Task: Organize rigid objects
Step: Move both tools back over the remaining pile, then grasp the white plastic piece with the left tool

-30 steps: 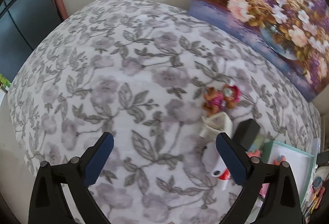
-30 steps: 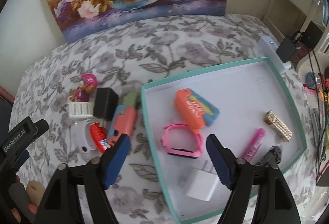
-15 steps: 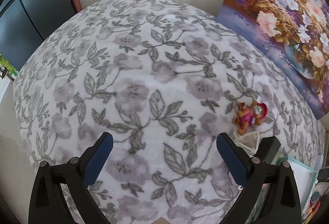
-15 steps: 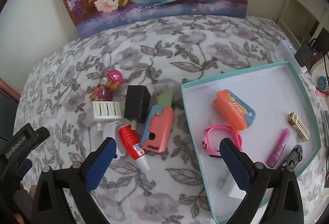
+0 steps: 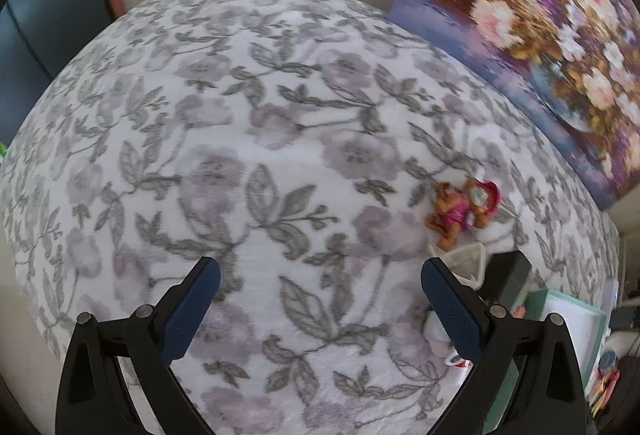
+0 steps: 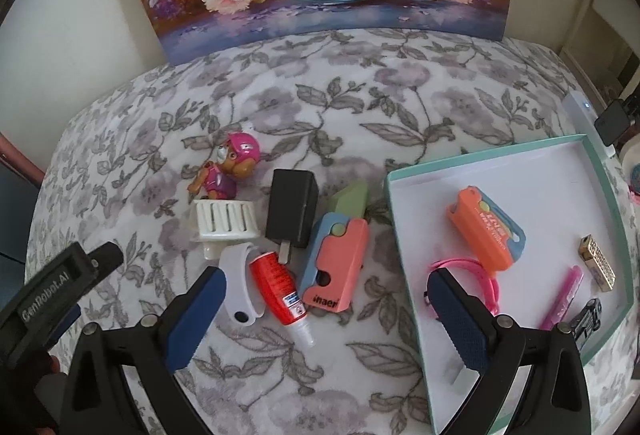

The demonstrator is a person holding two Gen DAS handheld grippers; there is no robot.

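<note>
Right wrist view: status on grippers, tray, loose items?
Right hand-held gripper open, empty, jaws just widened. Left hand-held gripper open, empty. Red glue bottle outside teal-rimmed tray. Nothing blocking.

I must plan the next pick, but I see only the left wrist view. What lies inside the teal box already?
Observer: An orange case, a pink watch and a pink pen, among others, lie in the teal box.
Operator: What is beside the black charger?
Observer: A red glue bottle, lying flat on the blanket.
Operator: Is the right gripper free?
Observer: Yes, its jaws have just been opening; nothing is gripped between them.
</note>
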